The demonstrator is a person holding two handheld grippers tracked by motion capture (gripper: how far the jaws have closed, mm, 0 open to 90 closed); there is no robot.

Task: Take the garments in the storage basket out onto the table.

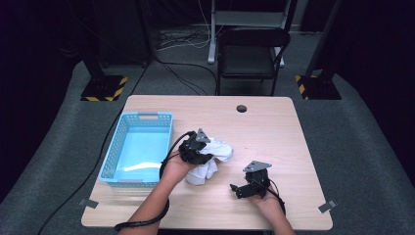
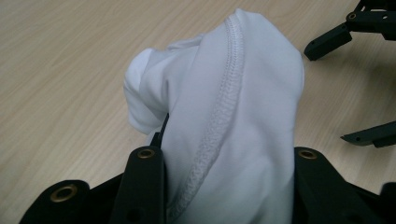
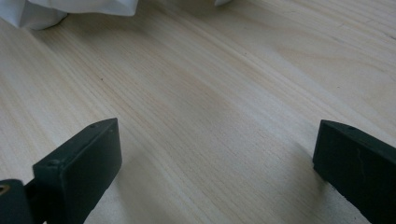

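Cloth: white garment bunched mid-table, just right of the blue basket
Left gripper: my jaws clamp its stitched fold
Right gripper: my jaws spread wide over bare wood, nothing between them
Table: light wood

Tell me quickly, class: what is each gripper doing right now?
Left gripper: shut on the white cloth.
Right gripper: open, fingers wide apart over the bare table, holding nothing.
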